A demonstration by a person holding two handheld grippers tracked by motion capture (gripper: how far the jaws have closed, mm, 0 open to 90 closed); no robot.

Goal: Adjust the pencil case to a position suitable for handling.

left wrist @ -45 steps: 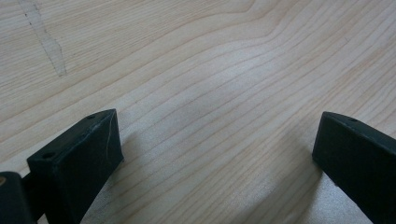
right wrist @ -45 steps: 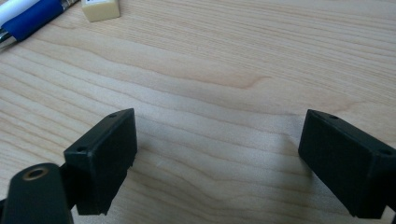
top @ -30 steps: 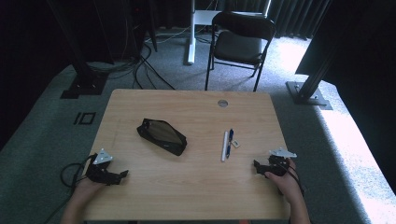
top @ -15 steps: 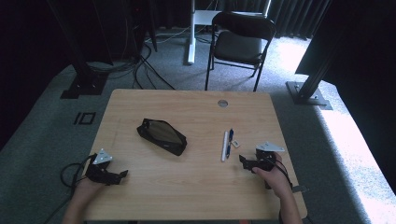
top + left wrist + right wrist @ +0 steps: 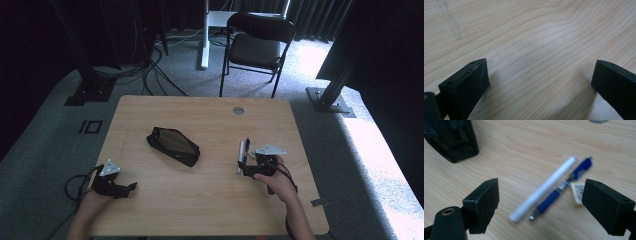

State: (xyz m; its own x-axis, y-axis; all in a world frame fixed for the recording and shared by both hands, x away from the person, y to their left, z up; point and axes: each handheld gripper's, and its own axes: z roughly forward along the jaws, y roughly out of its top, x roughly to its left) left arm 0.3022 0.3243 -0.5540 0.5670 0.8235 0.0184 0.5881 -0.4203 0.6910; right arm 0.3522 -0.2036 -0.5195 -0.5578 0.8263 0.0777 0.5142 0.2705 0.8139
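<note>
Dim room with dark curtains, grey carpet, a black folding chair (image 5: 260, 42) past the far edge, and cables (image 5: 150, 65) snaking across the floor. In front of me is a light wood bench (image 5: 210, 210) with a small round grommet (image 5: 238, 110) near its far side.

My right tool (image 5: 242, 167) sits right at the near ends of the pens, pointing at them. From the right gripper view, the white pen (image 5: 544, 188) and the blue pen (image 5: 562, 188) lie side by side, touching along their length, angled from lower left to upper right, in the gap between my two jaws but a bit ahead of them. There's a small pale eraser-looking thing (image 5: 577, 193) just beside the blue pen, close to the right-hand jaw. The shot is slightly blurred, so I can't make out finer detail.

The black pouch (image 5: 173, 145) lies well left of the pens, toward the middle of the bench, unzipped on top as far as I can tell.

Right tool is spread wide, gripping nothing. My left tool (image 5: 131, 186) rests near the front left corner, jaws also wide apart, with just bare wood grain between them.
</note>
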